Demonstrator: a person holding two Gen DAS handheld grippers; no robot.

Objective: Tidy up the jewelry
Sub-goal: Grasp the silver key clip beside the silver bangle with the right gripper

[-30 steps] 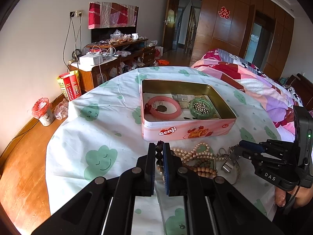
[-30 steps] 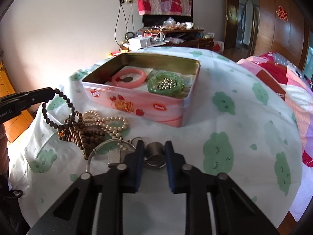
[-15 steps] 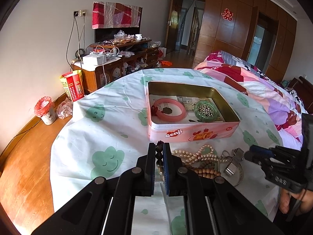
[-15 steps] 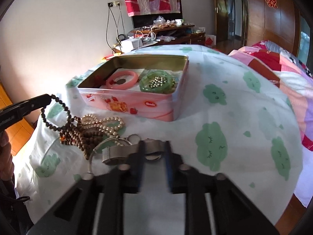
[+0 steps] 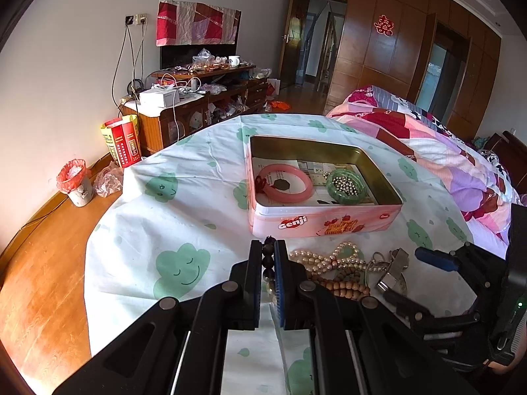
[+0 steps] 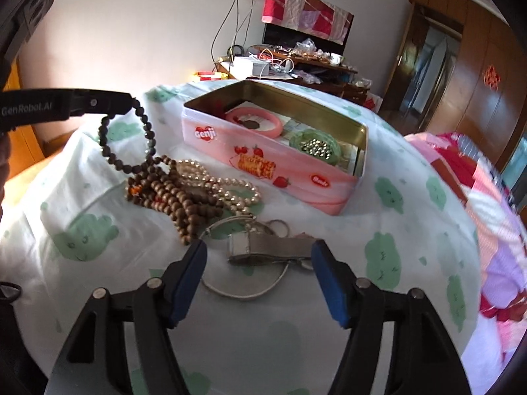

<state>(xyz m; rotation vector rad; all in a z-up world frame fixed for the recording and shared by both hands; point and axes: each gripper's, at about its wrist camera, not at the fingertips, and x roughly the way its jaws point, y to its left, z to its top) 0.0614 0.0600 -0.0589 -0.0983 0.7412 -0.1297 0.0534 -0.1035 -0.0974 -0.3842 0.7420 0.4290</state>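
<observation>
Currently your left hand-held gripper [image 5: 268, 256] is clamped on a dark beaded bracelet [image 6: 126, 141]: round, near-black beads in one loop, which hangs from the fingertips in the right wrist view, its lower end touching the heap on the counter [image 6: 329, 312].

Your right hand-held gripper [image 6: 258, 256] has just been opening; its blue-padded jaws now stand wide apart. A metal whistle [image 6: 270, 250] lies between them, left pad clear of it, right pad just beside its end; contact there cannot be told. Whistle: dull silver, long axis running across the picture from left to right, square mouthpiece end toward the left. It lies across one thin silver bangle [image 6: 247, 276], with a small key ring [image 6: 280, 227] just behind.

Heap, between whistle and tin: one bunch of brown wooden beads [image 6: 178, 197], one strand of pearls [image 6: 224, 187], touching and tangled; strands within the brown bunch cannot be counted.

One pink Genji tin [image 5: 316, 220], lid off, stands behind the heap. Inside: one pink bangle [image 5: 285, 187] at left, one green ring-shaped piece [image 5: 349, 186] at right holding small silver balls, both on printed paper.
</observation>
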